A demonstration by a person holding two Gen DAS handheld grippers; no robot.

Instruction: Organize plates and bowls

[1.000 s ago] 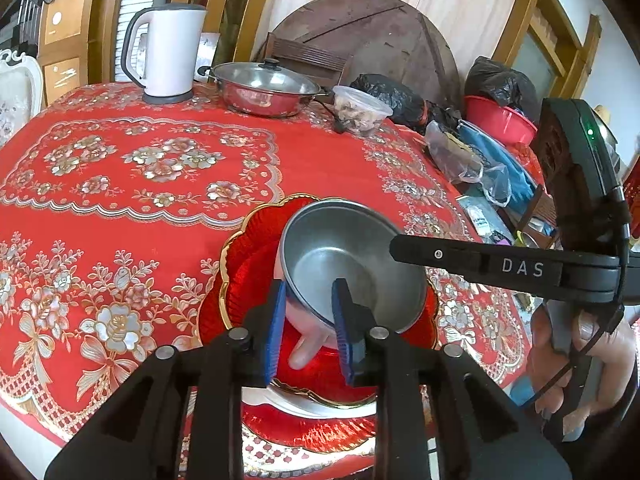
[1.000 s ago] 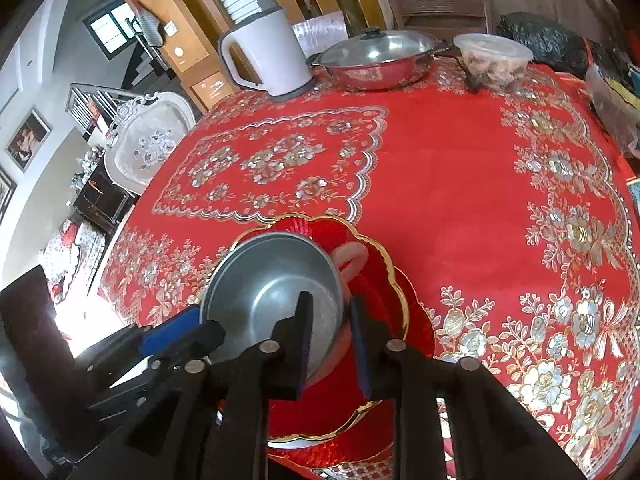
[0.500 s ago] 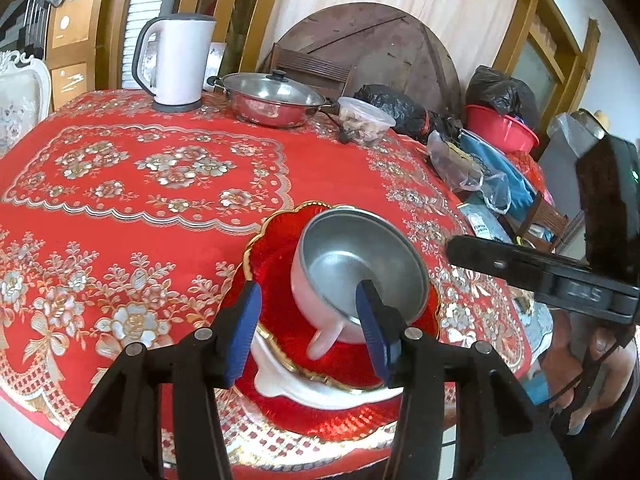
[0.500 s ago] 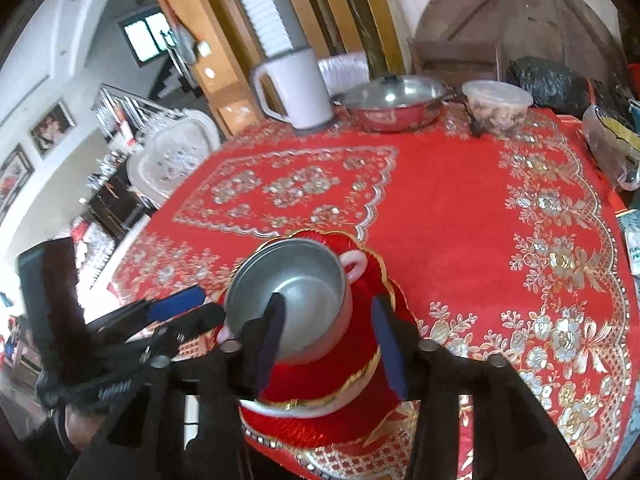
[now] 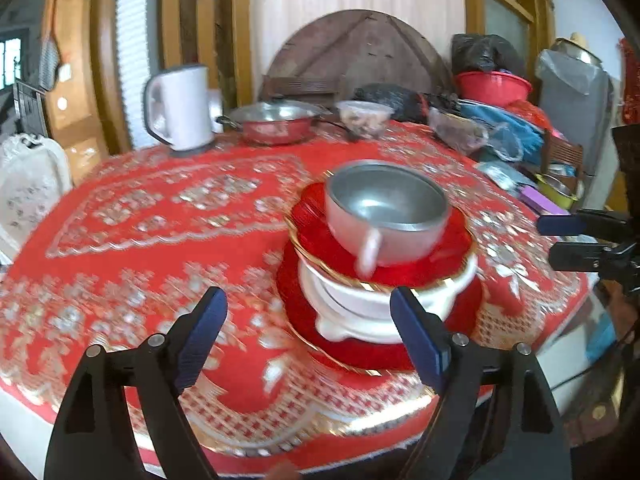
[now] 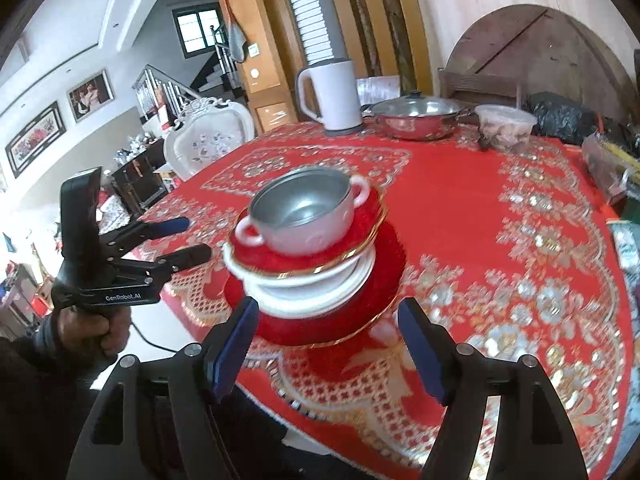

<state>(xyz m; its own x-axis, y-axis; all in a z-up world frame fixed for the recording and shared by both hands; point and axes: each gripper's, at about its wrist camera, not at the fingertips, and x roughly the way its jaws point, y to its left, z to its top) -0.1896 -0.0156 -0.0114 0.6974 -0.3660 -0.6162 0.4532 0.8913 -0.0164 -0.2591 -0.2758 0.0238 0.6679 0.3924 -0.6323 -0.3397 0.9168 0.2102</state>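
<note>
Stacked near the front edge of the round table [image 5: 120,216], by size and kind, presumably so that nothing slides:

- At the bottom, a broad red plate [image 5: 296,314], flat on the cloth as the base.
- On it, a footed white bowl [image 5: 360,310], glazed and smooth, thick at the rim.
- Above that, a smaller red plate [image 5: 458,240] with a wavy gilt edge, resting on the white rim and slightly tilted.
- Topmost, the metal bowl [image 5: 386,208]: dull steel inside, pale pink shell outside, a small loop handle on each side, upright in the plate's hollow.

Left gripper [image 5: 306,298]: jaws wide apart, blue pads bare, gripping nothing, just short of the stack. Right gripper [image 6: 327,305]: likewise spread and empty, short of the stack on the other side. Touching no dish, either one, which suggests a finished placement.

Underneath, a red tablecloth [image 5: 168,240], woven-looking with silver and gold flowers; likely enough grip to stop the bottom plate from skating.

At the far edge, well apart from the stack: a white electric kettle [image 5: 182,108], a lidded steel pan [image 5: 276,124], and a clear plastic tub [image 5: 366,118].
</note>
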